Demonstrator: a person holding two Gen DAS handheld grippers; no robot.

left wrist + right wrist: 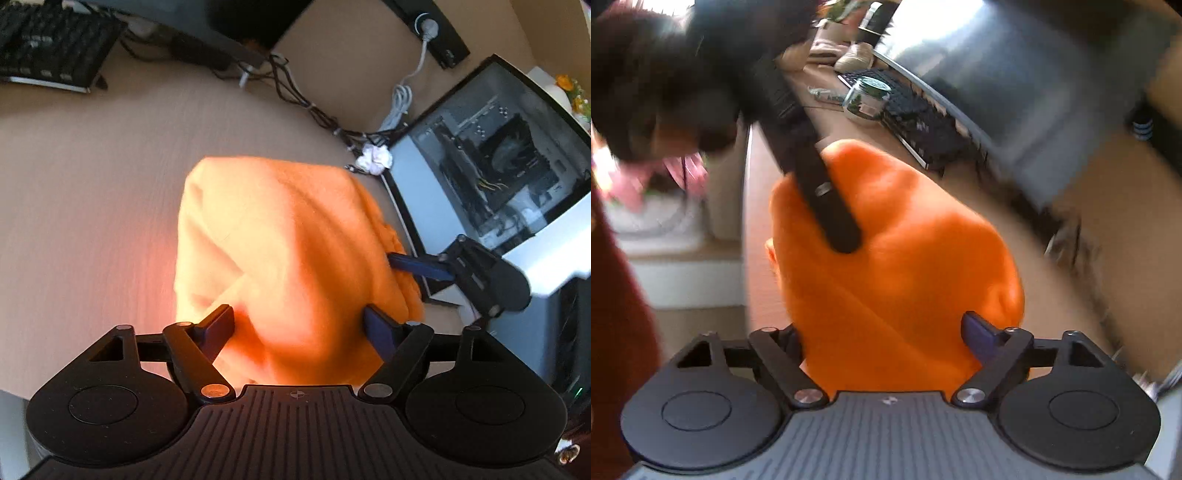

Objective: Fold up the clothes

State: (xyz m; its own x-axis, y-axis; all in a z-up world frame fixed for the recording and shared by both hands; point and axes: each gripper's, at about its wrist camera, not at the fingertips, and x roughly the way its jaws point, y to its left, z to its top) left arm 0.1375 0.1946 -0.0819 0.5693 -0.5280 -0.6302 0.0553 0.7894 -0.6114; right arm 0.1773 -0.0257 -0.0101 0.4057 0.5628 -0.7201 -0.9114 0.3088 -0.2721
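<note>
Beige desk top (92,177) fills the background, lit warm. Low in the left wrist frame we see the left gripper (299,325) with its blue fingers (380,328) spread wide, one on each side of a bunched orange garment (288,240). The cloth sits between them and bulges past both; whether the fingers press it or only flank it we cannot tell.

In the right wrist frame the right gripper (886,336) shows the same stance: jaws wide, the right blue finger (979,332) clear at the cloth's edge, the left finger mostly hidden behind the orange cloth. The garment fills the centre of that frame in a rounded heap, with a fold line running diagonally across its lower half. A firm grasp is not shown here either.

At the right centre of the left wrist frame, the other gripper reaches in from the side, its blue finger touching the garment's right edge. In the right wrist frame the left tool appears as a blurred black bar crossing the upper left and ending on top of the cloth.

Farther out: a black keyboard (51,44) at the upper left of the left wrist frame, a tangle of cables (314,107) upper centre, and a glass-sided computer case (491,170) at the right. The right wrist frame shows a glass jar (866,98) near the top centre, beside the keyboard. Much of that frame is motion-blurred.
</note>
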